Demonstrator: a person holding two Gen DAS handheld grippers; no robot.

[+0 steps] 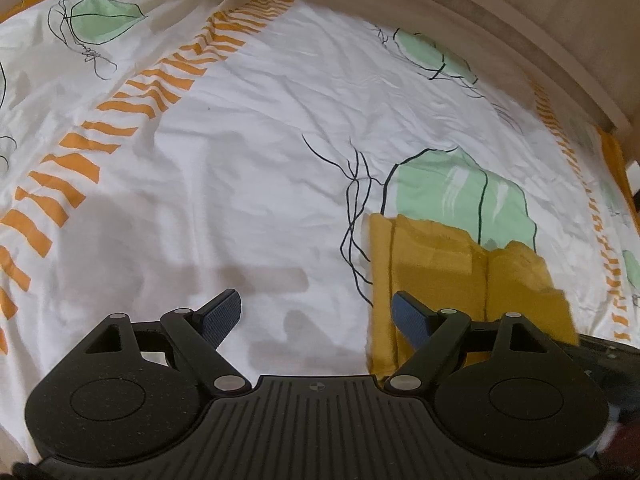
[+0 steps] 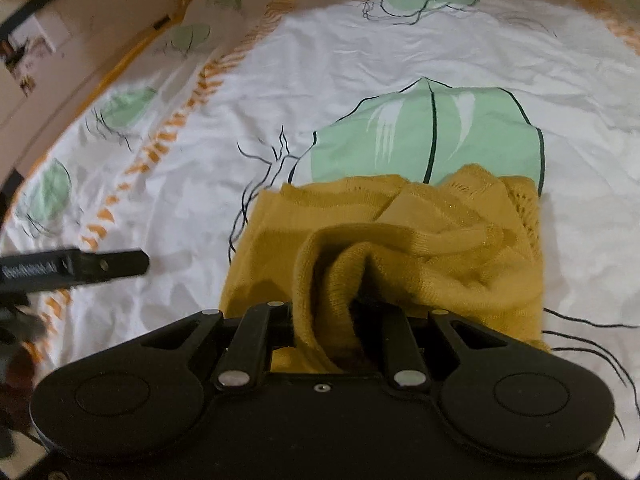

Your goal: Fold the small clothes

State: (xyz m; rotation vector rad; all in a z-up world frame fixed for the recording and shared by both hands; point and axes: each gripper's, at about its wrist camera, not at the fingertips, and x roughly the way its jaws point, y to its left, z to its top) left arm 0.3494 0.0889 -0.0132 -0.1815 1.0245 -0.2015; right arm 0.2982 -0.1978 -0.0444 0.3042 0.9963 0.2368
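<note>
Right wrist view: your right gripper [image 2: 340, 312] jaws clamp the mustard-yellow knitted garment [image 2: 400, 240]; left gripper [image 1: 318, 312] jaws apart, so lay the fold squarely.

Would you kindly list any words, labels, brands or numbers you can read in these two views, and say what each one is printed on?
White lettering on the black bar at the left edge of the right wrist view: too blurred to read.
Small pictures on the wall at the upper left of that view: too small and blurred to tell whether they carry text.
Bedsheet, yellow knitted garment: no text.
</note>
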